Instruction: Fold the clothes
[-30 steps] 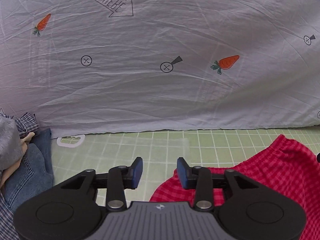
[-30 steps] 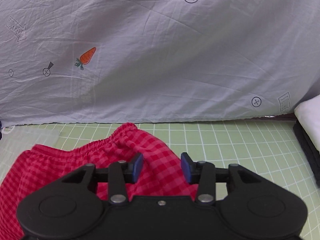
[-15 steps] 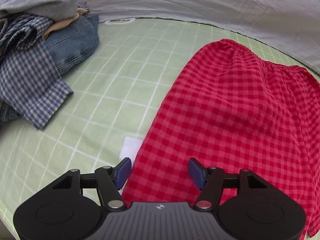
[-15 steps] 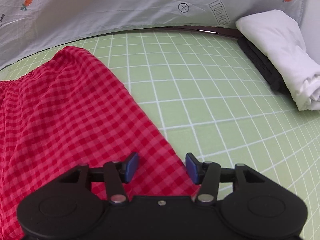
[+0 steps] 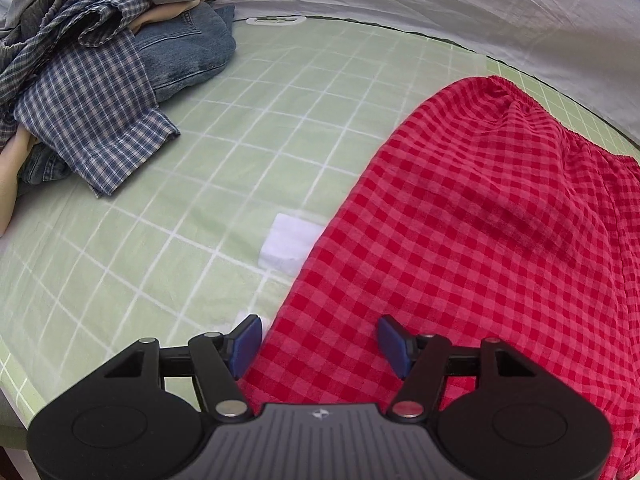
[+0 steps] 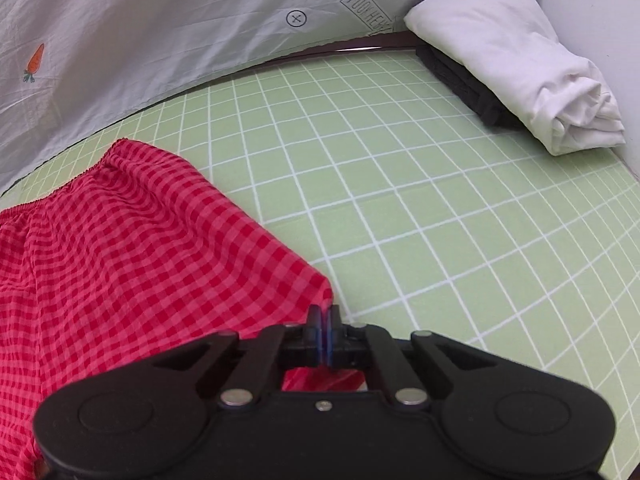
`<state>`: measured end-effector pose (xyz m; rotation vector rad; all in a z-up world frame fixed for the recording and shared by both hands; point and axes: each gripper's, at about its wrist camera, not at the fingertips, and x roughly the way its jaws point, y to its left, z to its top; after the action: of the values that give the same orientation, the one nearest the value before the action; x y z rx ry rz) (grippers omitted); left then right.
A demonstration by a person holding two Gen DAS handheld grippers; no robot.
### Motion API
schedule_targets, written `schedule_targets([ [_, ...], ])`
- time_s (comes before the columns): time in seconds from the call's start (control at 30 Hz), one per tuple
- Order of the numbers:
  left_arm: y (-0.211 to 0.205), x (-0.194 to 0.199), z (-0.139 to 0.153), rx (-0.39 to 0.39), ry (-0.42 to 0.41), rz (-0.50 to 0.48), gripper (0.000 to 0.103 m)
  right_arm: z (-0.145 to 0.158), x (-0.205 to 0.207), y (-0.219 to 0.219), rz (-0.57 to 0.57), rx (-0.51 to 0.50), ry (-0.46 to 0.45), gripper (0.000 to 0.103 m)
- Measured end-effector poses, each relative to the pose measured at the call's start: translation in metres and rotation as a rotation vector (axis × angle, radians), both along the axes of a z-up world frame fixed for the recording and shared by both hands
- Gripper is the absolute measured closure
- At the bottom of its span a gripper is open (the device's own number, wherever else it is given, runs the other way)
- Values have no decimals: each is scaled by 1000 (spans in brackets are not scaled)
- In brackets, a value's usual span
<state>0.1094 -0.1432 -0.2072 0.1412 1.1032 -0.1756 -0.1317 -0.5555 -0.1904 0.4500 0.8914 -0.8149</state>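
Observation:
Red checked shorts (image 5: 480,220) lie flat on the green grid mat (image 5: 240,140), waistband toward the far side. My left gripper (image 5: 320,332) hangs open just above their near left edge; one blue pad is over the mat and the other over the cloth, and neither presses on it. In the right wrist view the same shorts (image 6: 140,240) fill the left half. My right gripper (image 6: 324,316) is shut on their near right corner, with red cloth showing under the jaws.
A loose pile of a blue checked shirt (image 5: 92,112), jeans (image 5: 188,52) and grey cloth sits at the mat's far left. A white patch (image 5: 288,246) lies beside the shorts. Folded white cloth (image 6: 512,64) on a dark piece (image 6: 460,80) rests far right. A grey carrot-print sheet (image 6: 160,20) hangs behind.
Both views have tipped down from the sheet to the mat and come near the shorts' near edge. The right jaws, open half a second ago, have shut on the corner.

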Motion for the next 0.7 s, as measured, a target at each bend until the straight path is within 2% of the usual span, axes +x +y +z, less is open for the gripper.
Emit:
schedule_targets([
  [0.03, 0, -1, 0, 3, 0, -3, 38, 0, -3, 1, -12, -4, 7, 98],
  [0.07, 1, -2, 1, 5, 2, -5, 38, 0, -6, 2, -25, -4, 3, 86],
  [0.1, 2, -3, 1, 5, 4, -7, 38, 0, -9, 3, -37, 1, -5, 69],
  [0.13, 3, -5, 1, 4, 6, -9, 38, 0, -11, 4, -41, 6, -13, 66],
  [0.17, 4, -7, 1, 1, 7, -12, 38, -1, -12, 4, -41, 15, -16, 69],
  [0.23, 7, -11, 1, -4, 8, -18, 39, -3, -15, 6, -38, 44, -22, 80],
  [0.27, 8, -13, 2, -7, 5, -22, 45, -4, -17, 8, -38, 65, -28, 89],
  [0.3, 10, -15, 3, -11, 0, -25, 58, -6, -19, 11, -36, 78, -32, 96],
  [0.33, 11, -16, 4, -16, -6, -27, 68, -6, -20, 14, -32, 85, -33, 97],
  [0.37, 13, -17, 5, -18, -10, -29, 95, -7, -22, 17, -28, 92, -34, 100],
  [0.4, 15, -17, 6, -19, -12, -27, 101, -8, -23, 20, -23, 98, -36, 101],
  [0.7, 55, -6, 30, -32, -103, 19, 101, 3, -33, 50, 40, 155, -45, 100],
])
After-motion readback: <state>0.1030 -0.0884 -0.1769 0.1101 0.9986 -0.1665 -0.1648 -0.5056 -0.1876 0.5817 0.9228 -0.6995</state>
